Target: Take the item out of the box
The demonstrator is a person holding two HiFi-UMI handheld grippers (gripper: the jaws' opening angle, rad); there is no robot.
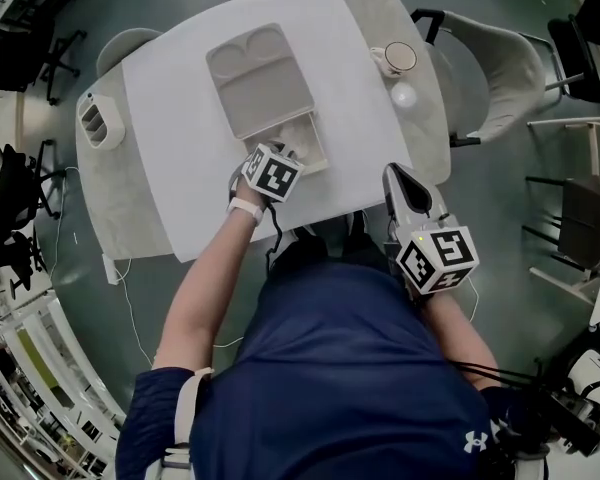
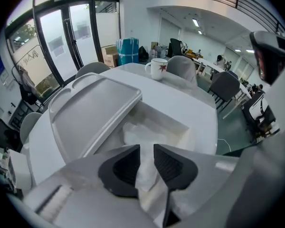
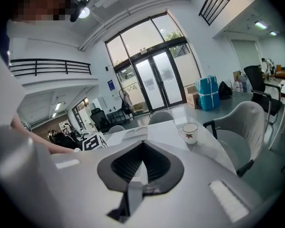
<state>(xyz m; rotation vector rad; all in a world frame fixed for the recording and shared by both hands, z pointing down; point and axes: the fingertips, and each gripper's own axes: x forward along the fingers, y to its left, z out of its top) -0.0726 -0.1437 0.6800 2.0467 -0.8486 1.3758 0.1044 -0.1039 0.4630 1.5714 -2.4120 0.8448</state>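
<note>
Here, white item in box, long axis toward left tool, jaws apart

No word or number can be read. Black-and-white square markers are carried on the left cube and the right cube. A white brand logo is printed on the dark shirt. A red leaf is shown on the mug.
</note>
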